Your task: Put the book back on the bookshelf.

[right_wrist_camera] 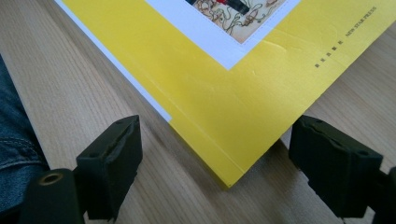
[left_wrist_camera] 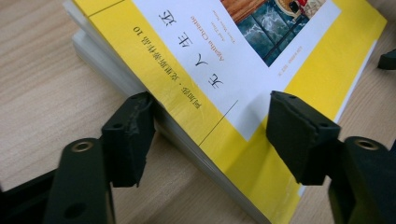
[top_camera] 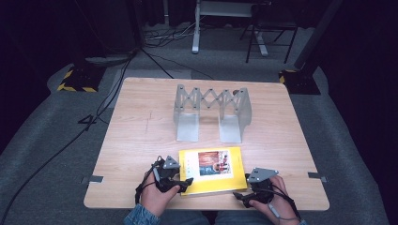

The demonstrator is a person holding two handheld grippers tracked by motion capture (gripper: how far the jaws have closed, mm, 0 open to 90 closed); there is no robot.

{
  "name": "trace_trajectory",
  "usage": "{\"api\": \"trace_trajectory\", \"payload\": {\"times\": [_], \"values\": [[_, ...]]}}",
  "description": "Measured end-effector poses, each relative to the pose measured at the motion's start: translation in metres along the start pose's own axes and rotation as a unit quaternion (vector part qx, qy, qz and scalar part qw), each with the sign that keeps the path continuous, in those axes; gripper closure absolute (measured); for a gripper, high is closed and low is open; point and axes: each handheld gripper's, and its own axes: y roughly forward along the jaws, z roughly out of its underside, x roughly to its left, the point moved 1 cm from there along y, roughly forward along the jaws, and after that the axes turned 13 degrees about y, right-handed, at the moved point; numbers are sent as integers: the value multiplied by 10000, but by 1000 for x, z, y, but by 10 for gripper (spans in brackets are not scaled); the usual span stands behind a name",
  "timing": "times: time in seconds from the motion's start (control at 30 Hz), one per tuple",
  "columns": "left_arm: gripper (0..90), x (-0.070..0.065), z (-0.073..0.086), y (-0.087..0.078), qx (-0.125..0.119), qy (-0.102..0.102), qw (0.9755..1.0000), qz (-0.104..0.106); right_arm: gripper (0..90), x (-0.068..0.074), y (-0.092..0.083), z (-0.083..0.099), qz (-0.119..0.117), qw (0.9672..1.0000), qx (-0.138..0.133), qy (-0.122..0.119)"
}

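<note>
Low at the table's near edge, left gripper (top_camera: pixel 184 183) tilted, straddling the yellow book's (top_camera: pixel 211 185) spine corner, right gripper (top_camera: pixel 240 196) wide around its other near corner, neither pressing.

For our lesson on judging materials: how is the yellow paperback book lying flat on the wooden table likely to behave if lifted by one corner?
The yellow paperback book would probably flex and droop, since its cover looks thin and creased near the corner. Its glossy cover may slip between the pads of the left gripper, whose jaws straddle its edge. The thick page block suggests moderate weight, so a corner grip by the right gripper might sag.
</note>
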Motion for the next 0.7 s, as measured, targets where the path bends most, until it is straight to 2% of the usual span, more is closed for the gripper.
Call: {"api": "trace_trajectory", "payload": {"times": [0.13, 0.17, 0.2, 0.3, 0.33, 0.37, 0.4, 0.43, 0.53, 0.57, 0.67, 0.7], "values": [[437, -2, -3, -5, -52, 108, 9999, -52, 177, 0, 0, 0, 11, 10000, -17, 13], [517, -3, -3, -7, -136, 109, 9998, -40, 177, 0, 0, 1, 14, 10000, -28, 26], [517, -2, -4, -10, -212, 108, 9997, 4, 177, 0, 0, 1, 14, 10000, -28, 26], [643, -2, -6, -18, -435, 18, 9990, 110, 177, 1, 0, 1, 23, 10000, -45, 38], [696, -2, -7, -20, -501, 8, 9986, 151, 177, 1, 0, 1, 23, 10000, -41, 39], [793, -1, -8, -23, -604, -29, 9977, 316, 175, 1, 1, 0, 41, 10000, -32, 61], [827, -1, -8, -23, -604, -29, 9977, 316, 173, 1, 1, 0, 45, 10000, -25, 65], [844, -2, -9, -25, -621, -39, 9973, 400, 171, 2, 1, 0, 54, 10000, -32, 67], [872, -5, -12, -28, -606, 50, 9972, 444, 172, 2, 1, 0, 62, 9999, -54, 83], [875, -5, -15, -31, -676, 68, 9965, 490, 209, 1, -1, 1, 66, 9999, -78, 52], [878, -6, -18, -34, -763, 88, 9957, 519, 235, 0, -5, 1, 170, 9998, -72, -27], [878, -6, -19, -35, -778, 122, 9956, 504, 280, 1, -12, 0, 230, 9994, -263, -43]]}}
